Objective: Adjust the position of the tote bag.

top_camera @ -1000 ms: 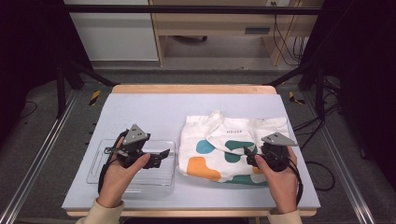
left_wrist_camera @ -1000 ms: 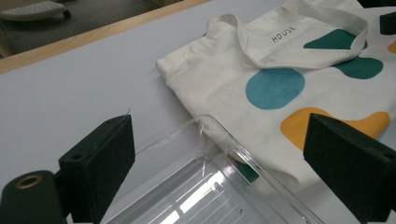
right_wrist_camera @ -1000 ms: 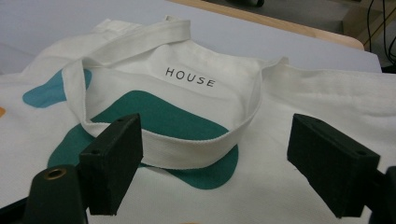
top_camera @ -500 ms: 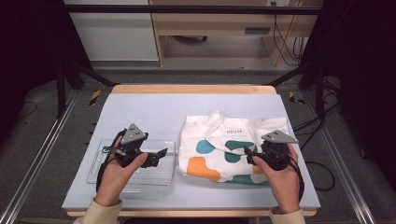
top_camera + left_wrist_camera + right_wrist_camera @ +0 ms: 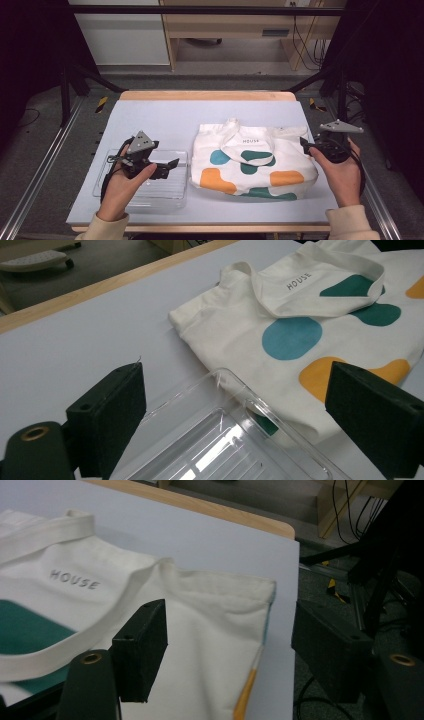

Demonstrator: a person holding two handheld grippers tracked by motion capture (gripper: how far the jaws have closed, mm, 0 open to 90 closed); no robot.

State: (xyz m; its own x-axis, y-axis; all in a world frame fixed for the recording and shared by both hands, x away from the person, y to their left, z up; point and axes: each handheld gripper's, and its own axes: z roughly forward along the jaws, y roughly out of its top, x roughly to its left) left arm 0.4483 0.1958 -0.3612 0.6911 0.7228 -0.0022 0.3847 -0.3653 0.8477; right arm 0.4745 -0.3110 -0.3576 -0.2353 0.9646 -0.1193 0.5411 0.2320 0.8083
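Observation:
A cream tote bag (image 5: 252,162) with teal and orange blotches and the word HOUSE lies flat at the table's centre right, handles folded over it. A clear plastic tray (image 5: 150,204) sits to its left. My left gripper (image 5: 167,169) hovers over the tray's right half, open, jaws pointing toward the bag. In the left gripper view the tray rim (image 5: 260,410) lies between the wide jaws of the left gripper (image 5: 237,385), with the bag (image 5: 300,325) beyond. My right gripper (image 5: 306,146) is open at the bag's right edge. In its own view the right gripper (image 5: 232,625) straddles the bag's upper corner (image 5: 220,610).
The pale blue table top (image 5: 165,120) has a wooden far edge (image 5: 205,95). Metal frame rails (image 5: 45,170) run along both sides. Cables (image 5: 300,45) and furniture stand on the floor behind.
My right gripper has moved right, from over the bag to its right edge. The left gripper has barely shifted over the tray.

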